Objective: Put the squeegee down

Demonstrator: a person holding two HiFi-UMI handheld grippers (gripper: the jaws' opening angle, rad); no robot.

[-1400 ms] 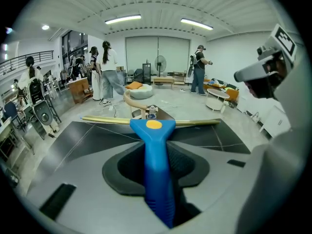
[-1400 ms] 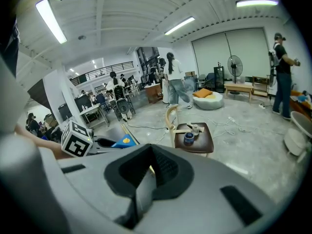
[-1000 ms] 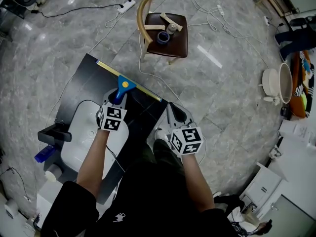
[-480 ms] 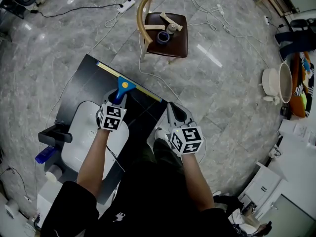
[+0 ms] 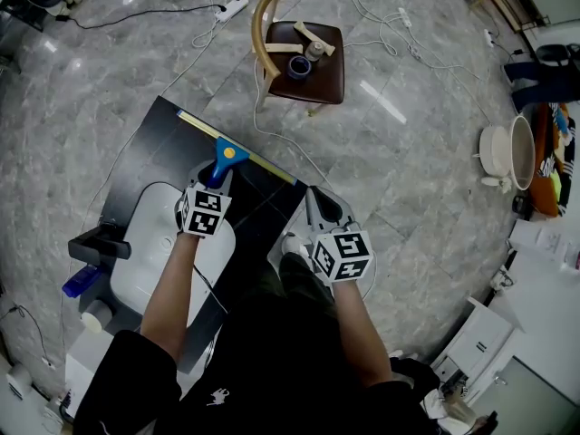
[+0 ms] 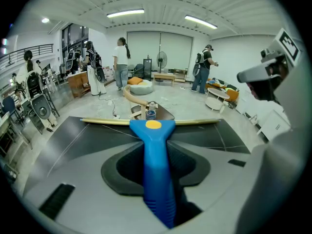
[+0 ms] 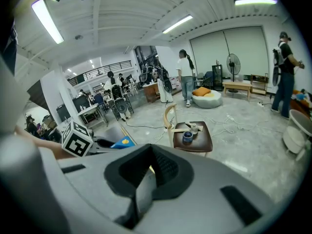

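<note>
A blue-handled squeegee point(image 5: 224, 161) lies on the black tabletop point(image 5: 154, 148), its long yellowish blade point(image 5: 258, 164) along the far edge. In the left gripper view the blue handle point(image 6: 156, 155) runs straight back between the jaws, and the blade point(image 6: 105, 122) lies flat across the black surface. My left gripper point(image 5: 211, 182) is shut on the handle, and its jaws have just been opening slightly with the handle still between them. My right gripper point(image 5: 320, 208) hangs off the table's right edge, jaws together and holding nothing point(image 7: 144, 186).
A white moulded basin point(image 5: 154, 252) sits in the tabletop under my left arm. A dark block point(image 5: 100, 246) and a blue item point(image 5: 80, 282) lie at its left. Beyond the table stands a wooden chair point(image 5: 304, 57) with a tape roll. Cables cross the marble floor.
</note>
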